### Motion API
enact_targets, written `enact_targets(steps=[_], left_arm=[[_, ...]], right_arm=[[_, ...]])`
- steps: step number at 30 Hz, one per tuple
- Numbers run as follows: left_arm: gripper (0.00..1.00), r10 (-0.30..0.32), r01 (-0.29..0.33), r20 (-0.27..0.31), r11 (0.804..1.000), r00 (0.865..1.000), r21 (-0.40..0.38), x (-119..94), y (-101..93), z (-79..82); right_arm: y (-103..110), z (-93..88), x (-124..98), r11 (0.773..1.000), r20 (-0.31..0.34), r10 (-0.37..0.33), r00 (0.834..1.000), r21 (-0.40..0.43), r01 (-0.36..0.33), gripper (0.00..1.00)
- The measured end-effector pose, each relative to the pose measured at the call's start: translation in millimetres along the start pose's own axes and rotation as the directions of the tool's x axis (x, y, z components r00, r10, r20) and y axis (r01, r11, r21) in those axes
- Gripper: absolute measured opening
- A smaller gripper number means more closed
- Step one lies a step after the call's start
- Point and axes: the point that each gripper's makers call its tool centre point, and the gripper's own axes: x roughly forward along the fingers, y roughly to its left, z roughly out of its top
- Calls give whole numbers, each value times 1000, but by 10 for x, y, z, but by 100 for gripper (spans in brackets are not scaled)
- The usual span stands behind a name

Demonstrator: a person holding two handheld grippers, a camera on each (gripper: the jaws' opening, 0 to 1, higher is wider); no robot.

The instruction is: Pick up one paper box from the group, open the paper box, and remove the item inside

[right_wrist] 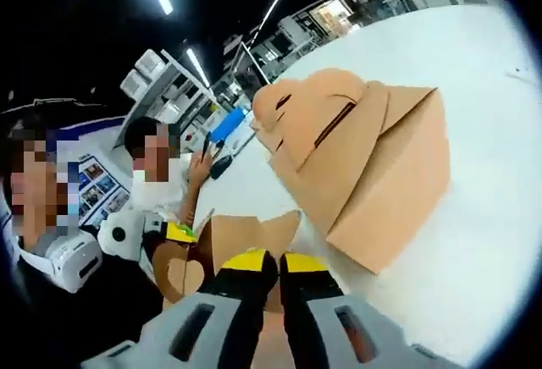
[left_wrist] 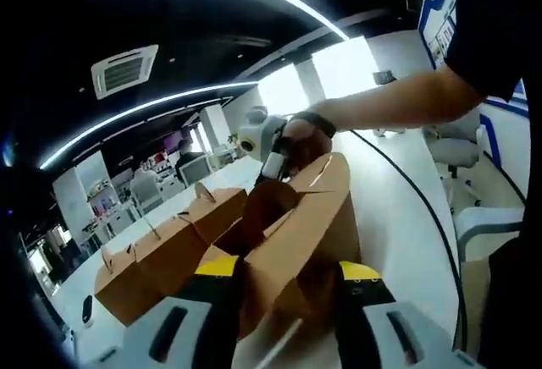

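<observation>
The paper box (left_wrist: 296, 242), brown cardboard with a gabled top, sits between the left gripper (left_wrist: 284, 289)'s jaws in the left gripper view, raised above the white table (left_wrist: 389, 208); those jaws press its lower sides, so the left tongs are grasping it. At the box's top the right gripper (left_wrist: 273, 162) comes in, carried by a person's hand (left_wrist: 306, 142), and meets a top flap. In the right gripper view the right gripper (right_wrist: 269, 278) has its jaws drawn almost together on a cardboard flap (right_wrist: 246, 238), clenched on that edge of the box. Behind the held box, the left gripper view shows a row of closed boxes (left_wrist: 165, 255) standing on the table. The right gripper view shows another closed box (right_wrist: 364, 162) lying tilted on the white table (right_wrist: 474, 242), and a seated person (right_wrist: 161, 183) at the far side.
</observation>
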Motion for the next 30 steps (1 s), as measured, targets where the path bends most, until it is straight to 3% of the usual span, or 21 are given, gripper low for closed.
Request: enact_targets(steps=[3,6,9,12,13,15,16,17,18,19,20,21,22,25,26,29,30], left_arm=[[44,0,0,-3,1000,1000,2,7,1,1],[44,-2,2,-2,1000,1000,-2,8,3,-1],[44,-3,3,0,1000,1000,0,8,2,0],[44,-8,8,-1,1000,1000,0,4,3,0],[44,-10,10,-1,1000,1000,0,2,2,0],[44,-10,10,-2,1000,1000,1,2,2,0],[44,-9,9,-4,1000,1000,2,3,2,1],[44,-7,7,-6,1000,1000,3,1,2,1],[44,-5,6,-6,1000,1000,4,2,2,0],[44,-3,3,-2,1000,1000,2,1,4,-1],[44,-2,2,1,1000,1000,-1,-1,6,-2],[44,-1,1,4,1000,1000,-3,-3,7,-4],[44,1,-1,5,1000,1000,-4,-4,9,-4],[44,4,-4,9,1000,1000,-5,-5,10,-5],[44,4,-4,9,1000,1000,-5,-5,11,-5],[44,2,-2,11,1000,1000,-5,-3,11,-4],[44,2,-2,10,1000,1000,-6,-4,14,-4]], right_arm=[[-130,29,-85,996,41,-82,996,-18,82,22],[-46,122,-216,994,133,-86,987,-54,94,24],[28,275,-431,985,254,-119,960,-93,146,24],[114,348,-593,965,310,-150,939,-162,207,24],[143,402,-660,943,341,-175,924,-211,256,24],[232,578,-801,875,444,-204,872,-317,366,28],[316,629,-840,838,466,-204,861,-372,400,30],[422,647,-849,773,472,-197,859,-464,433,29],[526,625,-815,704,449,-188,873,-558,439,29],[657,548,-721,625,396,-182,900,-660,417,29],[736,470,-634,573,347,-181,920,-724,385,28],[777,383,-542,532,290,-192,937,-772,348,27],[735,299,-465,495,234,-239,943,-806,325,26],[533,120,-311,407,105,-363,926,-876,259,26],[488,65,-249,404,67,-375,925,-886,228,26],[397,12,-132,477,-7,-370,929,-859,184,23],[364,23,-108,478,-17,-374,927,-860,177,23]])
